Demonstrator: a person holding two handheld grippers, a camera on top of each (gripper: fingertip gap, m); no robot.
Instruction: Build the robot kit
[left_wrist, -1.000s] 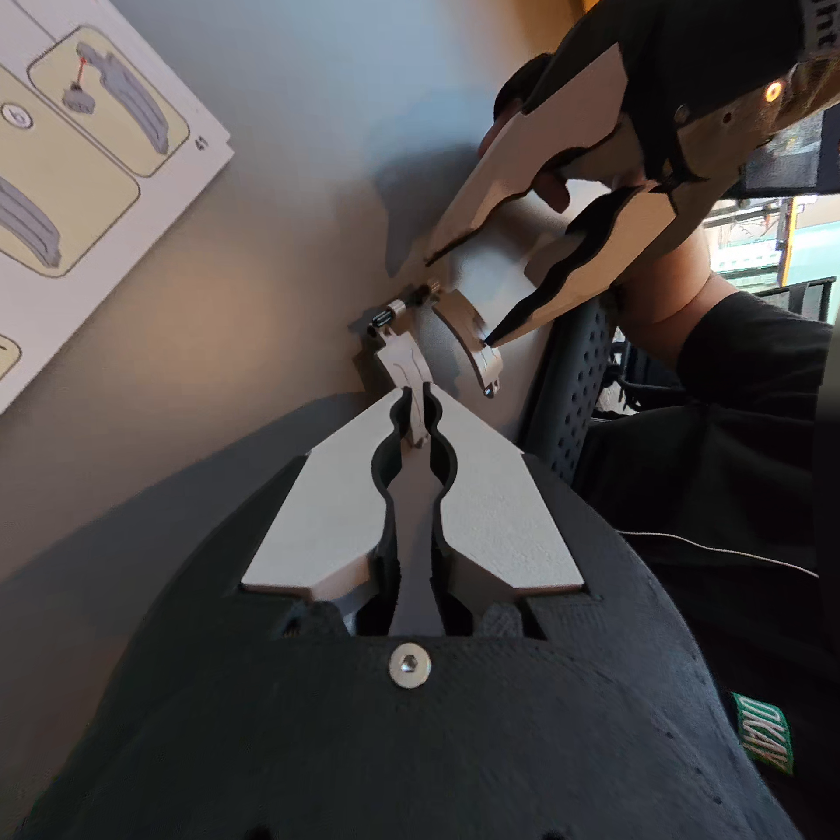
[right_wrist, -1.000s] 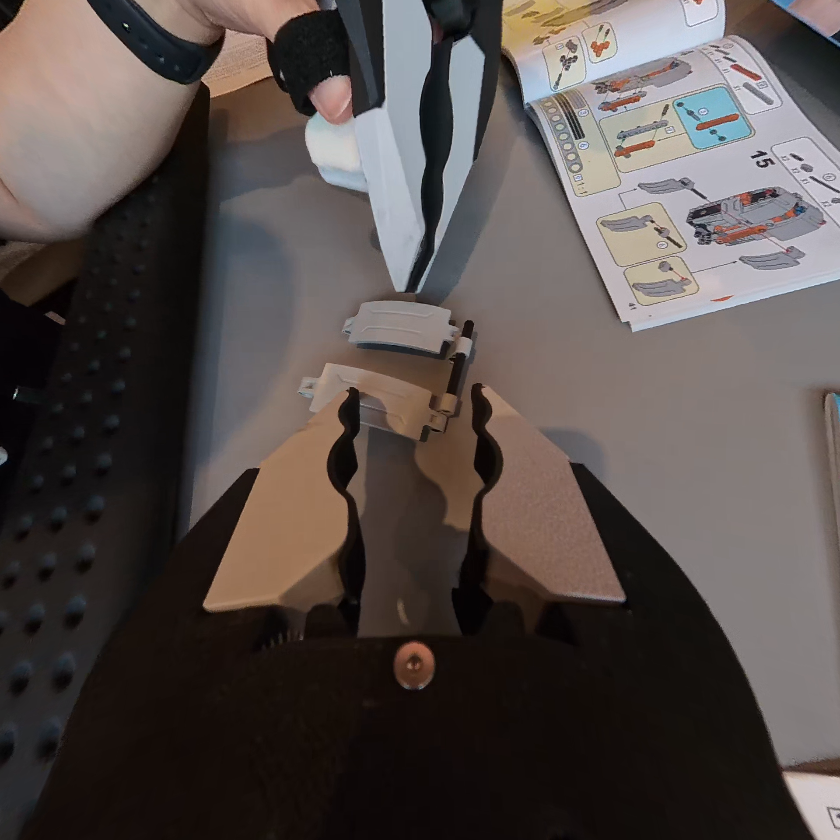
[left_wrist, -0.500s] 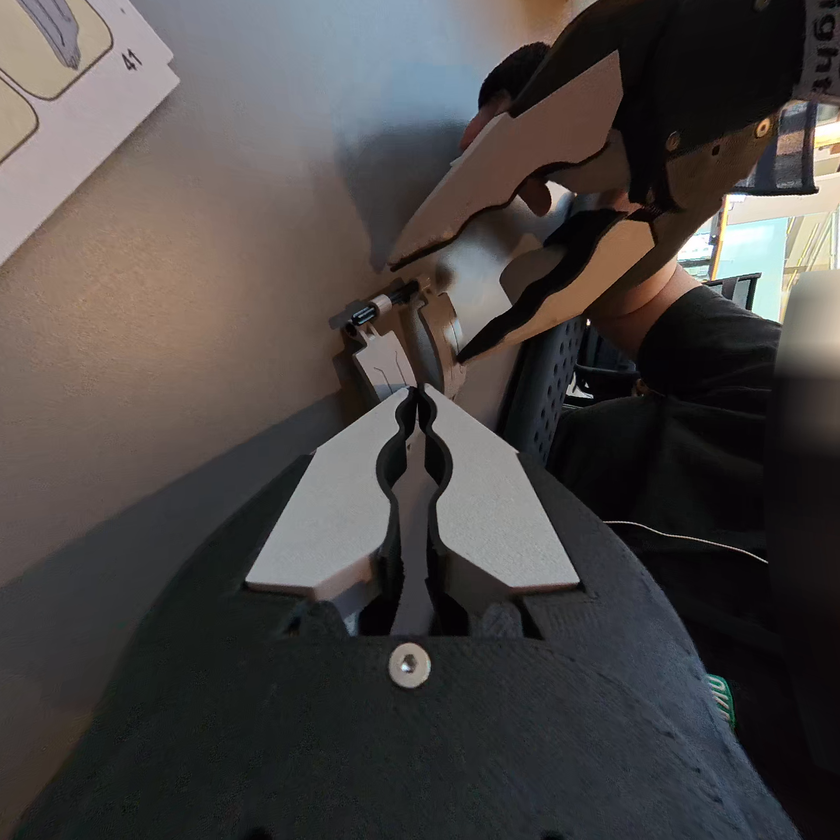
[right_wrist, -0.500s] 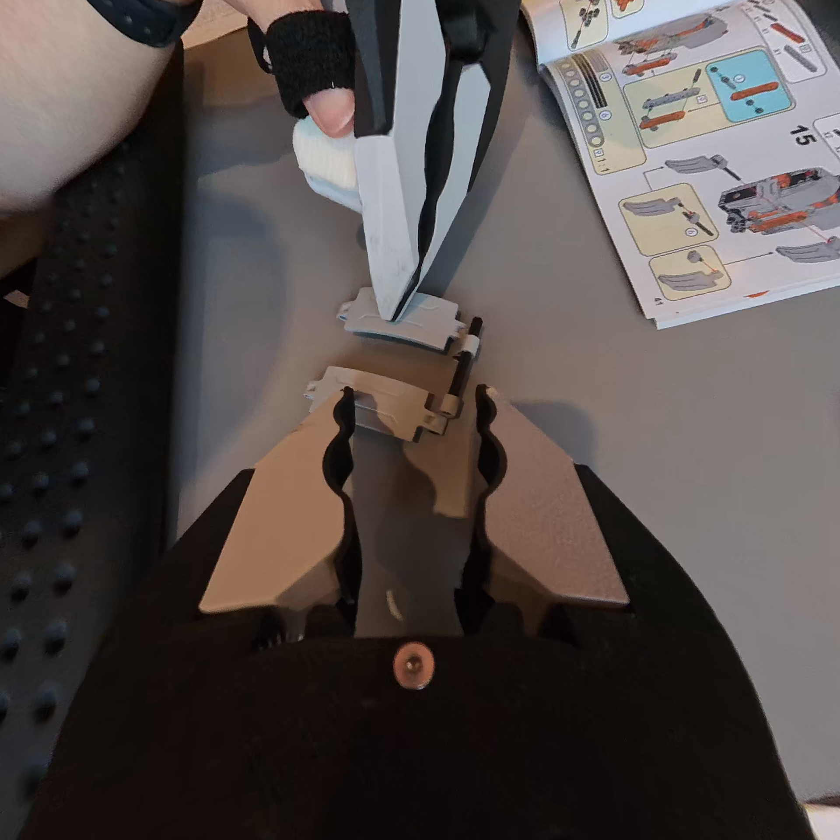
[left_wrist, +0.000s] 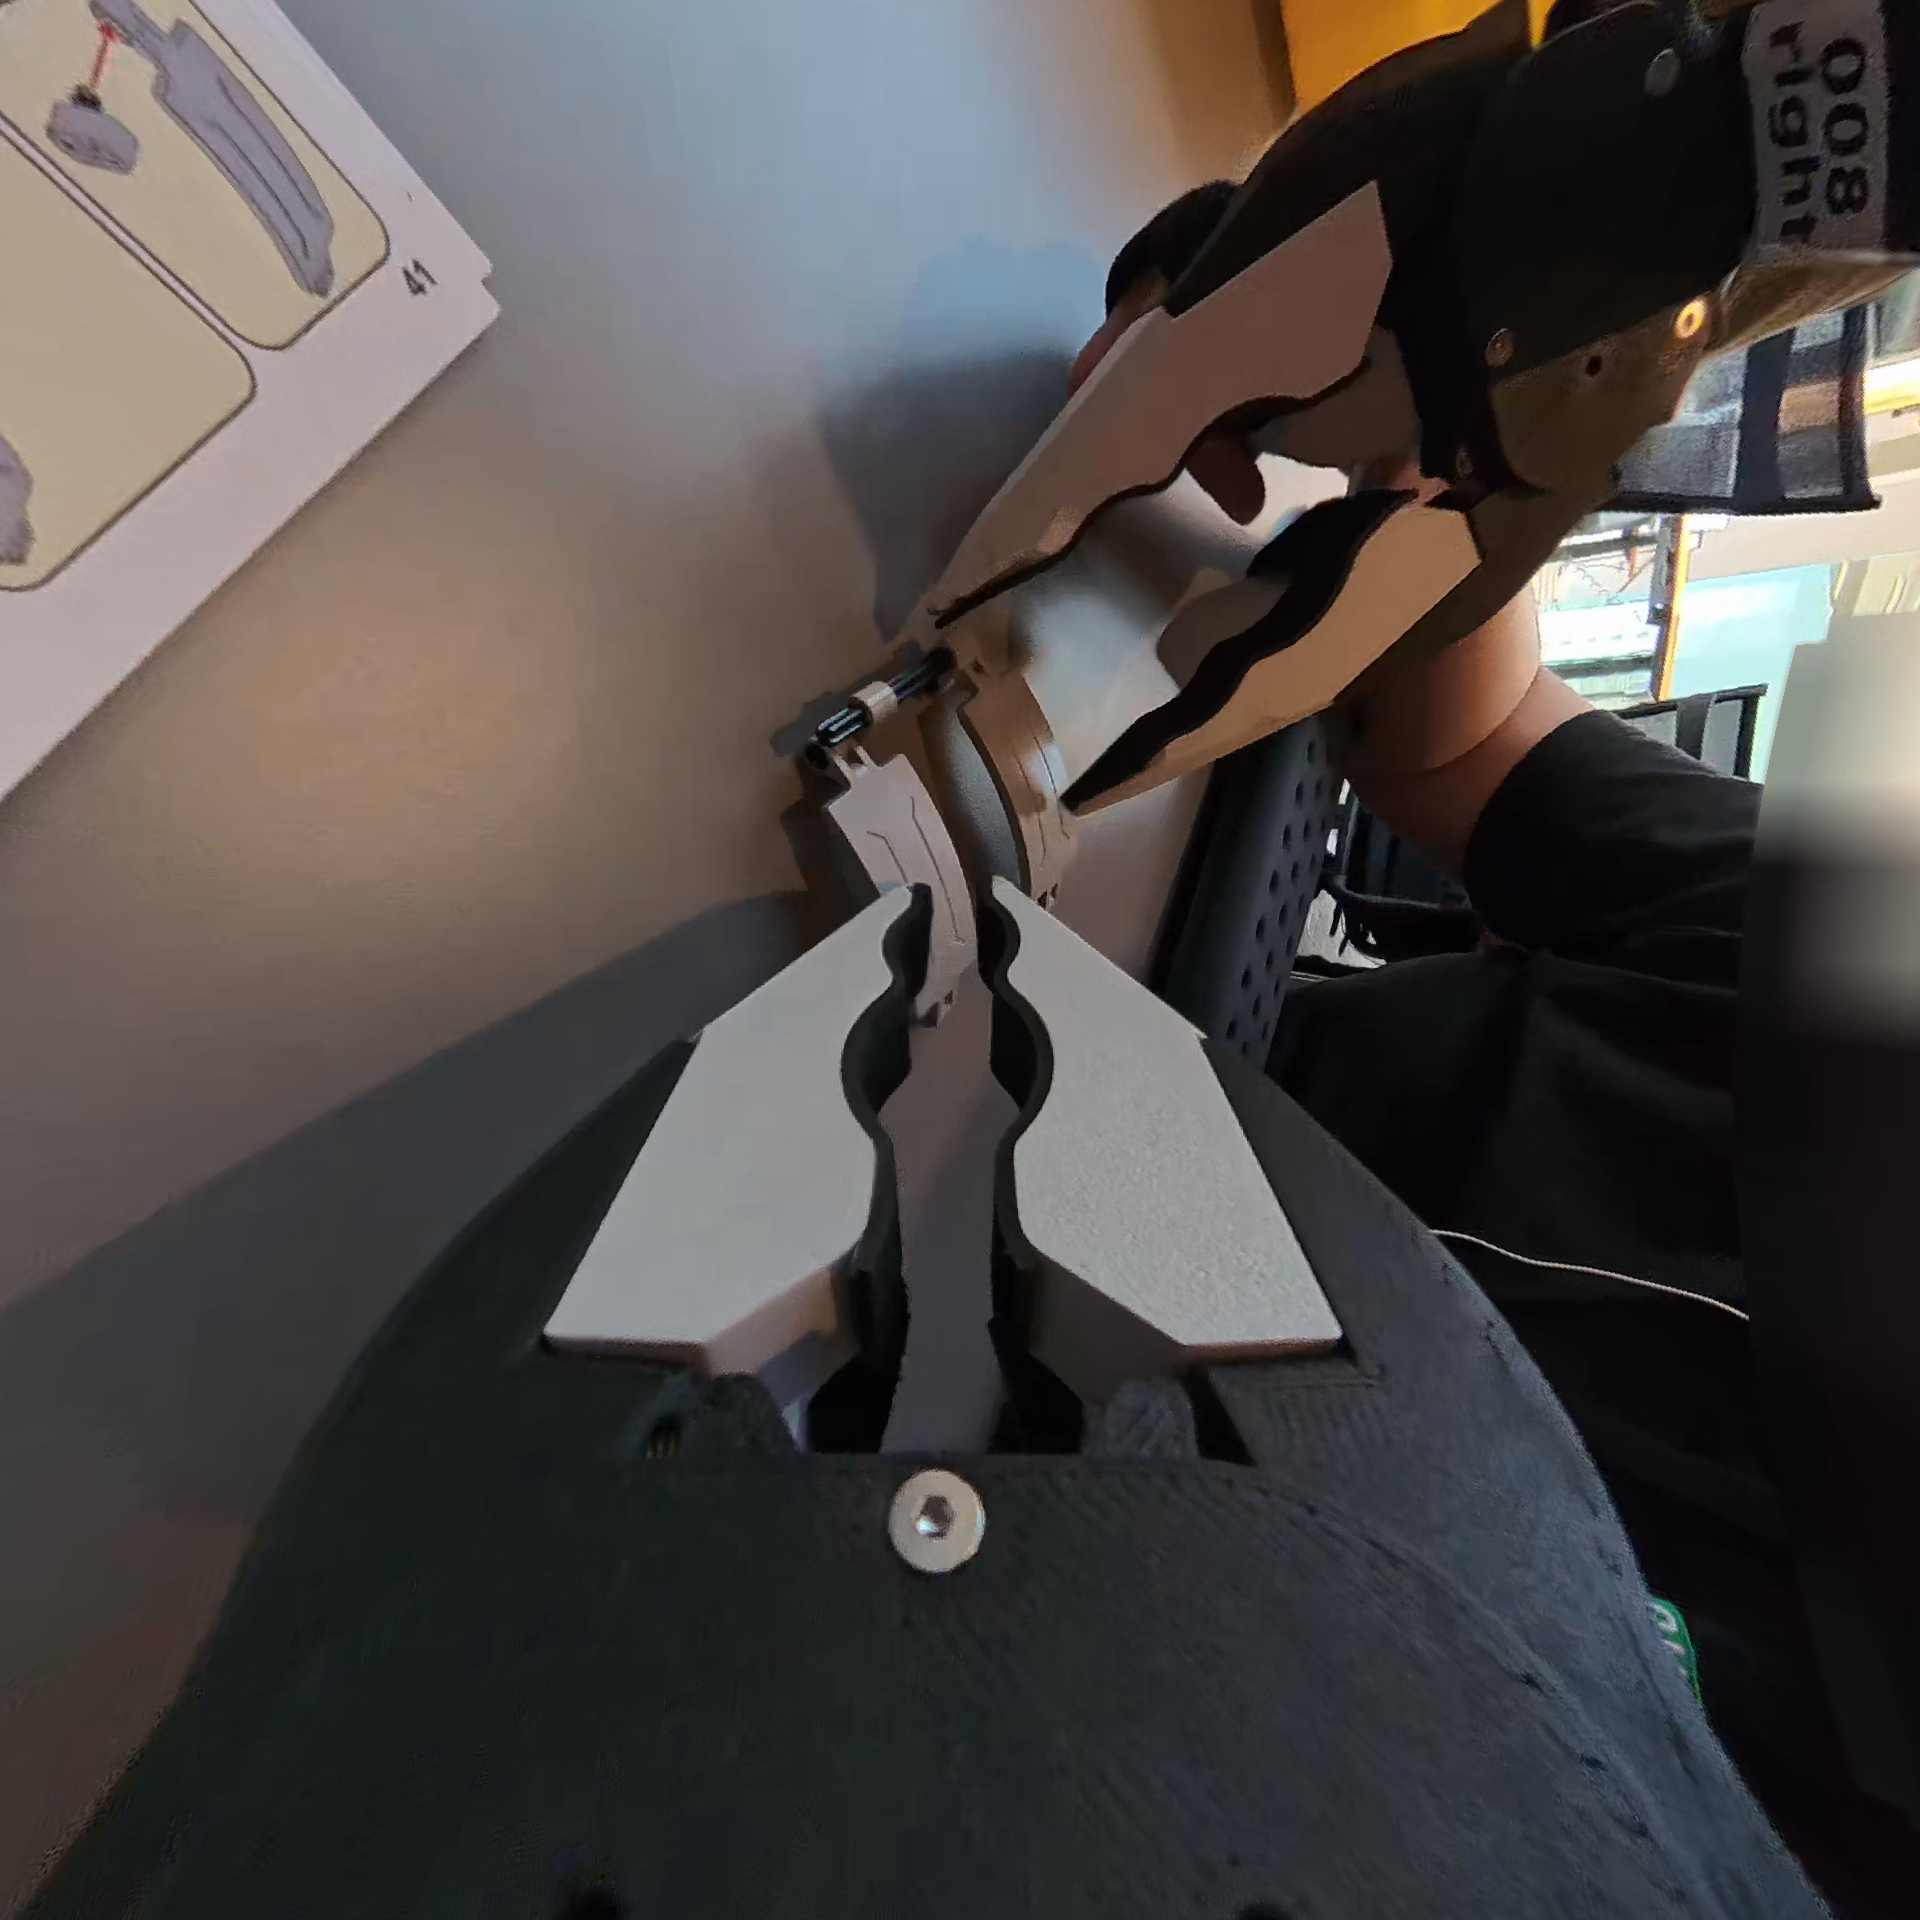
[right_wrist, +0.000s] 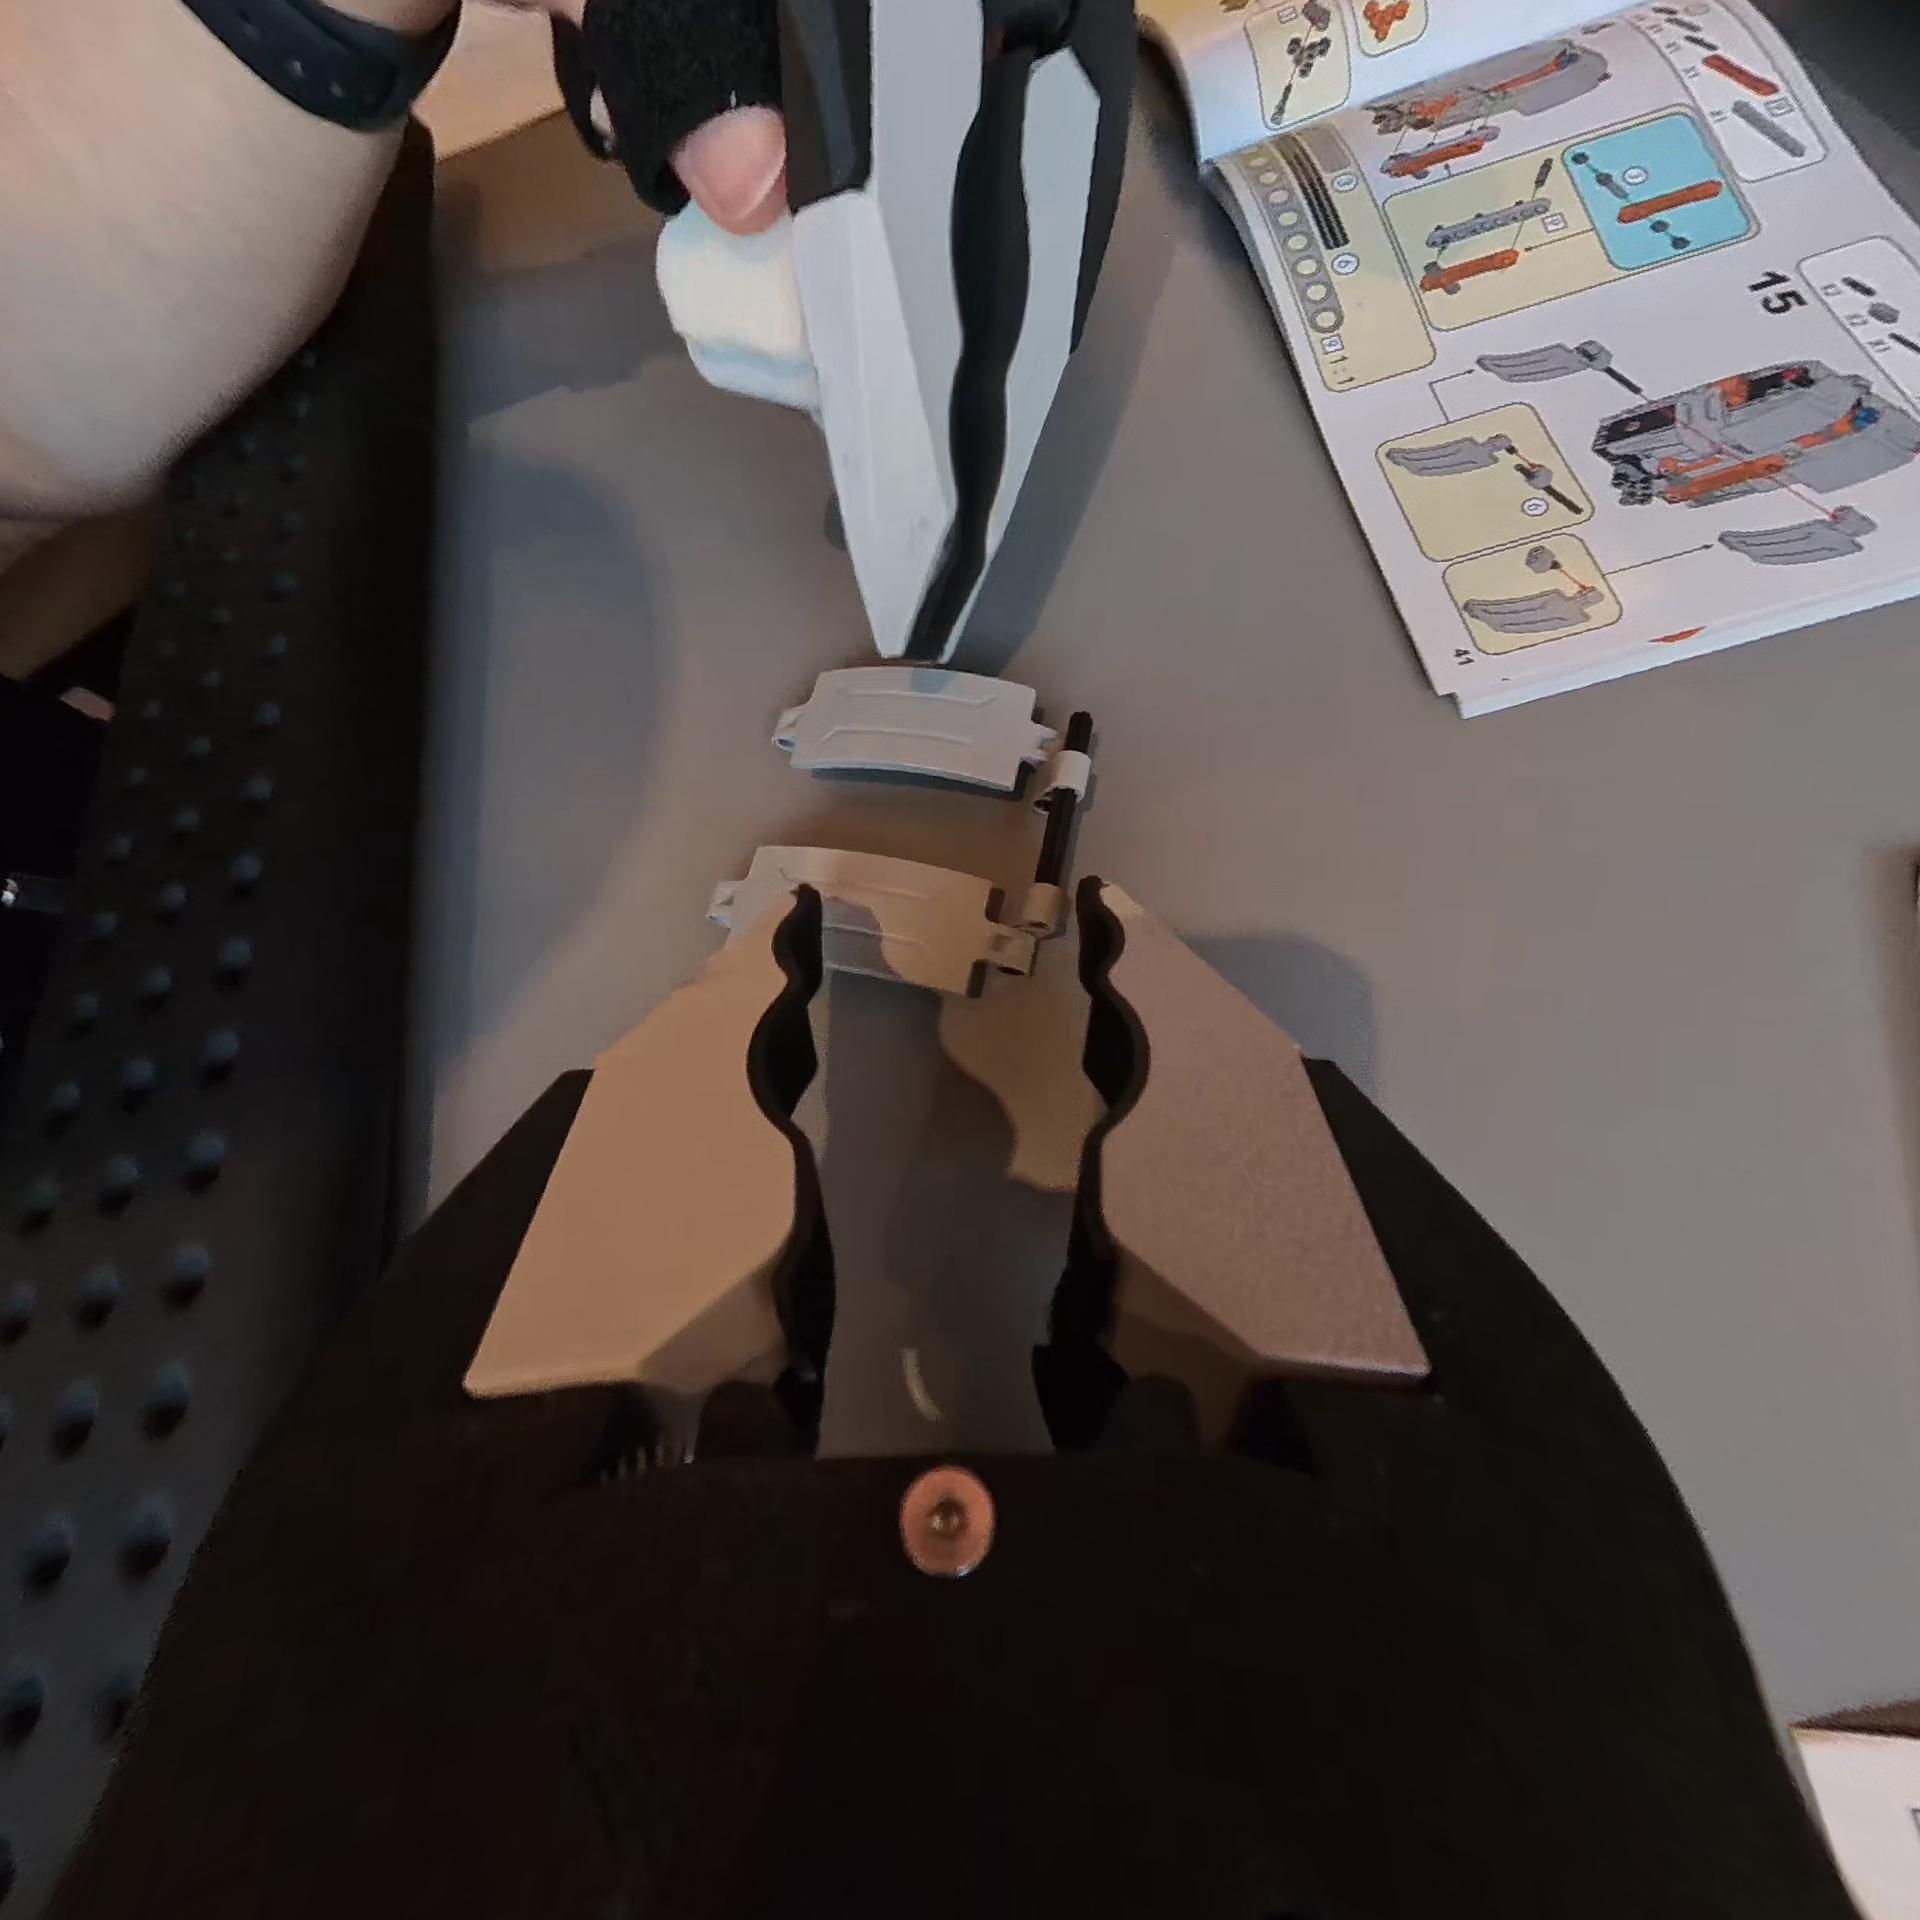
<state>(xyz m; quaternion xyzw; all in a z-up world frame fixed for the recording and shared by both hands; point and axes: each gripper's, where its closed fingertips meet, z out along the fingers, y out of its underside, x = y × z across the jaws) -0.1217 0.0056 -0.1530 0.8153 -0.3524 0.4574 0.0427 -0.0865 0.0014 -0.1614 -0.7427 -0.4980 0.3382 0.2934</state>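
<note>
Two grey curved panels lie flat on the grey table, joined at one end by a black axle (right_wrist: 1060, 821) with pale connectors. My right gripper (right_wrist: 945, 894) is open, and its fingertips straddle the near panel (right_wrist: 904, 925) without closing on it. My left gripper (right_wrist: 920, 644) comes down from above with its jaws all but shut. Its tips rest at the far edge of the far panel (right_wrist: 904, 727) and hold nothing. In the left wrist view my left gripper (left_wrist: 956, 894) shows the far panel (left_wrist: 894, 831) through its narrow gap. The right gripper (left_wrist: 997, 717), the near panel (left_wrist: 1029, 769) and the axle (left_wrist: 873, 717) lie beyond it.
An open instruction booklet (right_wrist: 1558, 364) lies at the far right and also shows in the left wrist view (left_wrist: 156, 364). A black studded mat (right_wrist: 208, 831) runs along the left. A white wad (right_wrist: 738, 301) sits behind the left gripper. A person's arm and gloved thumb are at the top left. The grippers' ends are close to 5 cm from one another.
My left gripper has drawn back from on top of the far panel to its far edge, and its jaws have parted a hair. The right gripper stays open over the near panel.
</note>
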